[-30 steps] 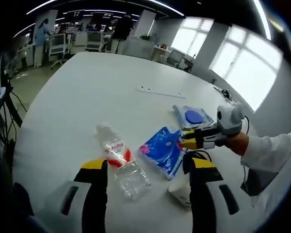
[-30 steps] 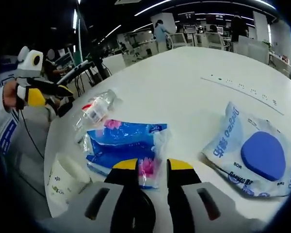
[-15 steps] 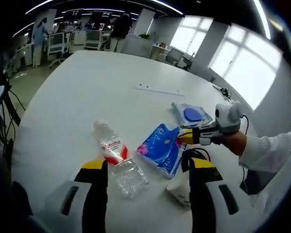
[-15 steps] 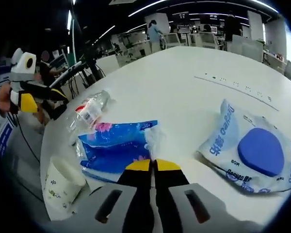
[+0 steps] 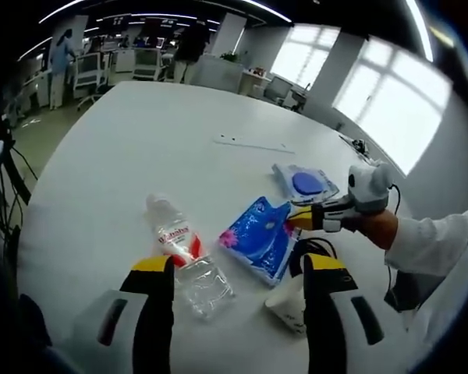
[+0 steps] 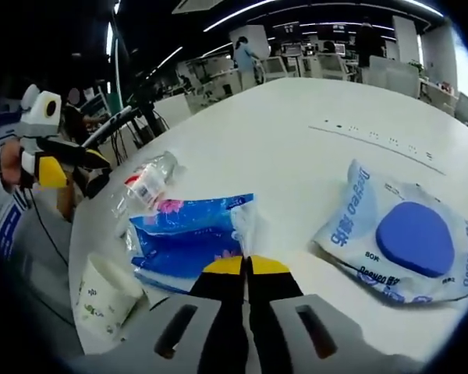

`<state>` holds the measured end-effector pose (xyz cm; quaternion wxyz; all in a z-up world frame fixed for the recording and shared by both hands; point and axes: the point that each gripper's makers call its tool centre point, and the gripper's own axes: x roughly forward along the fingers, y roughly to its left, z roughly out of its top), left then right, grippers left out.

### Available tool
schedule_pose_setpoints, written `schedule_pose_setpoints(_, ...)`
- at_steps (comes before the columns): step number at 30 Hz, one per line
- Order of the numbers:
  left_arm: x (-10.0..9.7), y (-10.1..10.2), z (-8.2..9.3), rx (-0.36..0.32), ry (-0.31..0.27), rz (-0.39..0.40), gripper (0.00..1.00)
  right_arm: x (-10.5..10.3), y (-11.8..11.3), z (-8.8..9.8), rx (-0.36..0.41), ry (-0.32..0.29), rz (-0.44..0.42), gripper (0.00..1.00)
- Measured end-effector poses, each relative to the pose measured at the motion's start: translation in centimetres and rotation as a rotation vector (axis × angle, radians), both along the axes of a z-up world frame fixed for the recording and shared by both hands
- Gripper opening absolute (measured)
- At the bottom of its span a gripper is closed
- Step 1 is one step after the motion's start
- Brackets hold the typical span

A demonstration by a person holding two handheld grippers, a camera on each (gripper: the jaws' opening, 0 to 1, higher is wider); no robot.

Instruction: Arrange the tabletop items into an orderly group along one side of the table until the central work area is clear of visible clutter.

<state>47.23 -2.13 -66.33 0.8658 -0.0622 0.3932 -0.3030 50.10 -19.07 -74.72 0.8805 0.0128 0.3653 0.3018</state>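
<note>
Closing since a second ago, the right tool [image 6: 246, 269] is pinching the blue plastic packet's [image 6: 189, 240] edge; left tool [image 5: 238, 273] is hanging wide; sorting is barely beginning.

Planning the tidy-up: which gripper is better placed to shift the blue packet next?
Right. The right gripper is shut on the blue packet edge; the left gripper is open, jaws straddling the bottle.

left view: high, down-table | right view: low, close | shared: blue packet [image 5: 259, 238]
</note>
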Motion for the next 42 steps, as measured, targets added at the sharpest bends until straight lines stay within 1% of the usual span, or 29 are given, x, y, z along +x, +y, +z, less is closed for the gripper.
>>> schedule_pose_setpoints(5, 0.1, -0.2, 0.3, -0.001, -0.007, -0.003, 0.68, 0.1, -0.3, 0.7, 0.01, -0.011, -0.017, 0.0)
schedule_pose_setpoints(20, -0.1, -1.2, 1.2, -0.012, -0.029, -0.02, 0.68, 0.5, -0.7, 3.5, 0.051, -0.062, -0.07, 0.0)
schedule_pose_setpoints(26, 0.2, -1.5, 1.7, -0.019, -0.042, -0.015, 0.64, 0.4, -0.8, 4.8, 0.066, -0.081, -0.093, 0.0)
schedule_pose_setpoints(31, 0.4, -2.6, 2.2, -0.031, -0.054, -0.023, 0.61, 0.1, -0.8, 5.7, 0.08, -0.092, -0.11, 0.0)
schedule_pose_setpoints(36, 0.3, -3.7, 2.1, -0.026, -0.061, -0.042, 0.58, 0.0, -0.9, 6.5, 0.095, -0.102, -0.129, 0.0)
schedule_pose_setpoints(42, 0.1, -4.9, 1.9, -0.023, -0.064, -0.066, 0.5, -0.3, -1.3, 7.3, 0.107, -0.112, -0.16, 0.0)
